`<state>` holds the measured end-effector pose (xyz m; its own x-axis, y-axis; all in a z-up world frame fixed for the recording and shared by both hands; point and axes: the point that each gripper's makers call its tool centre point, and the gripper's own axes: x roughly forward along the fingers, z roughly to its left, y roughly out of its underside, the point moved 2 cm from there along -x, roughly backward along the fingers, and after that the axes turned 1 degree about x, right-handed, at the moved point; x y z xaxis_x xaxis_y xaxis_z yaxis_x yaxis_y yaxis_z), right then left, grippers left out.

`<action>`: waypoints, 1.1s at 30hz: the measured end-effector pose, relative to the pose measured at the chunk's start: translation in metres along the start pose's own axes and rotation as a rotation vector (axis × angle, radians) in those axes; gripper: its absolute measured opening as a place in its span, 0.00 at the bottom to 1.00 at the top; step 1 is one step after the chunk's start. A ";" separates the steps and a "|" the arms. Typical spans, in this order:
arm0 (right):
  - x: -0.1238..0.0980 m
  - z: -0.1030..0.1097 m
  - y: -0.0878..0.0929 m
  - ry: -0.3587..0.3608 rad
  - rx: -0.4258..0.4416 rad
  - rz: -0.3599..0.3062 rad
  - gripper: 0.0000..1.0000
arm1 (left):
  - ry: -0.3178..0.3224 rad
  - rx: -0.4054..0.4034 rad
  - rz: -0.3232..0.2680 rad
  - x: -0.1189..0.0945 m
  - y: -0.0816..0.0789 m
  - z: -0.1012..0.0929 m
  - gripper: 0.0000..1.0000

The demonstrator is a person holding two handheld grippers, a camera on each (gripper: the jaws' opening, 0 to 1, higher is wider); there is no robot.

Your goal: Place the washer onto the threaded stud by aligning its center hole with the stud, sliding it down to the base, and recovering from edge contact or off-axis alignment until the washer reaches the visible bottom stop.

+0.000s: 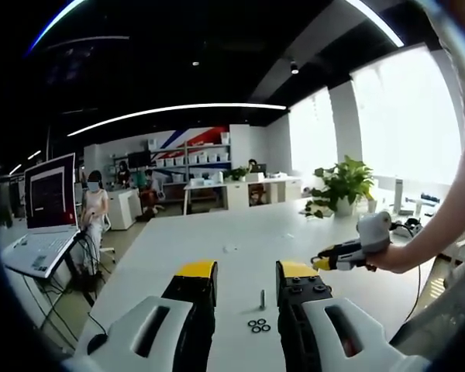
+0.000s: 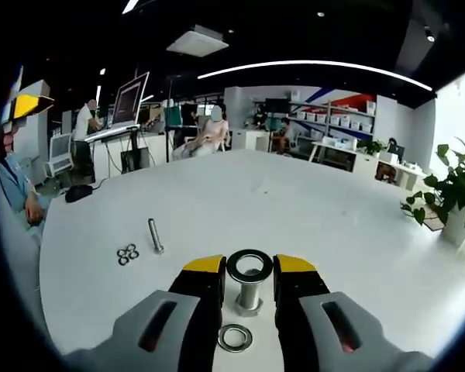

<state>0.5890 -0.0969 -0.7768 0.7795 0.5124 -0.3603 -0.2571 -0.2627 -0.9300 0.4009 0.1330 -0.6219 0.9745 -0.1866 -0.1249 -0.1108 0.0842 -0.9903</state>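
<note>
We have the right tongs (image 2: 247, 273) closed on the washer (image 2: 249, 264), holding it flat just above the top of a threaded stud (image 2: 248, 294) that stands upright on the white tabletop (image 2: 310, 209); a second washer (image 2: 235, 337) lies flat beside the stud's foot. From here the hole looks roughly over the stud, though we cannot tell whether it has caught the tip. To do this well, we should keep the ring level, centre the hole on the axis, and lower gently; if an edge snags the threads, lift slightly, re-centre and try again instead of pushing. Our left tongs (image 1: 246, 273) stand open and empty above another small stud (image 1: 262, 298) and a cluster of spare washers (image 1: 257, 325), well clear of the work.
</note>
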 end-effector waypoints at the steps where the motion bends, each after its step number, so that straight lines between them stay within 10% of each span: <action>1: 0.000 0.001 0.001 -0.002 0.000 0.004 0.26 | 0.001 0.000 -0.001 0.000 0.000 0.000 0.28; 33: 0.009 -0.002 0.018 0.000 0.037 0.052 0.26 | -0.006 -0.001 0.011 0.000 0.004 0.004 0.28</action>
<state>0.5924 -0.0984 -0.7963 0.7645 0.4989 -0.4083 -0.3181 -0.2589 -0.9120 0.4010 0.1372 -0.6258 0.9744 -0.1800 -0.1350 -0.1212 0.0854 -0.9889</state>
